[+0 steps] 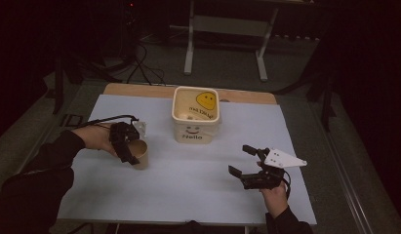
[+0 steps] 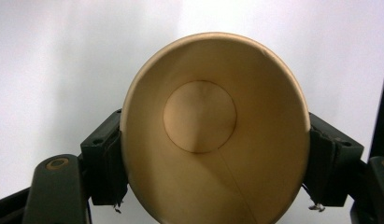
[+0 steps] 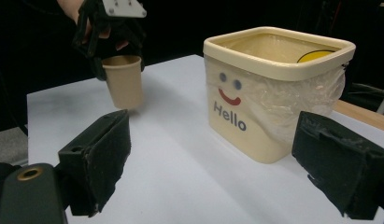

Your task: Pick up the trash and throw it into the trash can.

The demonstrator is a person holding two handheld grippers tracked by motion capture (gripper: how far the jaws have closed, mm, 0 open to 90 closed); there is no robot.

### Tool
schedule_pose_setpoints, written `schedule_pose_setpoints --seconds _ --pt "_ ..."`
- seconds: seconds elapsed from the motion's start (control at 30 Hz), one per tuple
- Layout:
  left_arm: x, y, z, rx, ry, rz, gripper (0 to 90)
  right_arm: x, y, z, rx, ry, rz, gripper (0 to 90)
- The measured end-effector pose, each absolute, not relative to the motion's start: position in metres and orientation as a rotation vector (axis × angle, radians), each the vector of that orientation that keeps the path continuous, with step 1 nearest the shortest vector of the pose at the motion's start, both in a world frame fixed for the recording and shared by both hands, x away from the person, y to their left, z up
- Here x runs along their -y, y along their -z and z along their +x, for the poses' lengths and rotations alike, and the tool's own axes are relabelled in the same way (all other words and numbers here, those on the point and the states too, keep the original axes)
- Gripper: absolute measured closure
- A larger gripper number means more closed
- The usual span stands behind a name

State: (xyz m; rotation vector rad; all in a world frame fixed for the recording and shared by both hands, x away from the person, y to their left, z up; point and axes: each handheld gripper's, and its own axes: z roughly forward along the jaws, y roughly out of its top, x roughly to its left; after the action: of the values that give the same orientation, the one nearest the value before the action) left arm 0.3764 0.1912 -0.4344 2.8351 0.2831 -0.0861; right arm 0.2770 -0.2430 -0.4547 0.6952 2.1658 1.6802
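The left gripper (image 1: 128,148) was clamped on a tan paper cup (image 1: 139,154), its two black jaws pressed against opposite sides of the cup just below the rim, as the left gripper view made plain; there the paper cup (image 2: 213,135) faced the camera mouth-on, empty, with its round bottom and a seam down the inner wall in sight. The cup was held upright to the left of the cream tub (image 1: 195,116), and whether its base touched the table (image 1: 188,175) could not be told; in the right gripper view the paper cup (image 3: 124,81) appeared beneath the left gripper (image 3: 116,37), beyond the near jaw and well apart from the cream tub (image 3: 269,88). The right gripper (image 1: 242,161) stood with its jaws wide apart and nothing between them, held low over the white-covered table in front of the tub and to its right, the grey three-cornered plate (image 1: 284,159) on top of it pointing away to the right. The square tub sat near the table's far edge with a clear plastic liner (image 3: 311,100) bulging out under its rim. Its front carried a smiling face with two dark dots for eyes and a red mouth above the word "Hello" (image 3: 230,117); a yellow smiley sticker (image 1: 206,100) lay inside, with dark lettering beside it too small to read. Beyond the table, the legs of a metal stand (image 1: 227,44) rose from a dim floor.
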Motion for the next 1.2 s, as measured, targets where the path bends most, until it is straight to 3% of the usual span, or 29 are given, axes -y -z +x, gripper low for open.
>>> schedule_pose_setpoints --seconds 1.2 --pt "-0.140 0.336 0.388 -0.144 0.089 2.820 23.7 0.249 0.457 0.280 -2.147 -1.692 0.737 11.5"
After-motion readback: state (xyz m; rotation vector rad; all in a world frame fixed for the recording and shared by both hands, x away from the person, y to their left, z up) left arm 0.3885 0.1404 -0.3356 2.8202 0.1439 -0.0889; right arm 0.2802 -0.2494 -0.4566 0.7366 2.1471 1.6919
